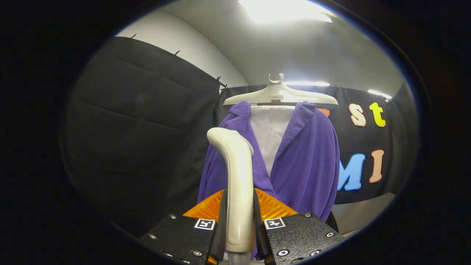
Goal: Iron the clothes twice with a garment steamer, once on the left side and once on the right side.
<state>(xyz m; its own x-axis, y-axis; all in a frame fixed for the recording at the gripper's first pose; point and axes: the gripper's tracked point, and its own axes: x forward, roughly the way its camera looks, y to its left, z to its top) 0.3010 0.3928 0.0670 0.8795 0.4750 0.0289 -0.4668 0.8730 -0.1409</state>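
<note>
Gripping the garment steamer (239, 191) by its handle, the gripper (240, 209) is closed down to the handle's width, with one finger pressed on each side of it. Gripper view: steamer stands upright between the fingers, and its curved head bends over at the top, toward the purple jacket (301, 165). Jacket hangs just beyond the steamer, open at the front, showing a white shirt (270, 129) inside. Steamer head overlaps the jacket's left lapel as seen; contact between them cannot be told. Jacket hangs from a white hanger (280, 95) directly above it. Black cloth wall (147, 121) stands behind the jacket.
</note>
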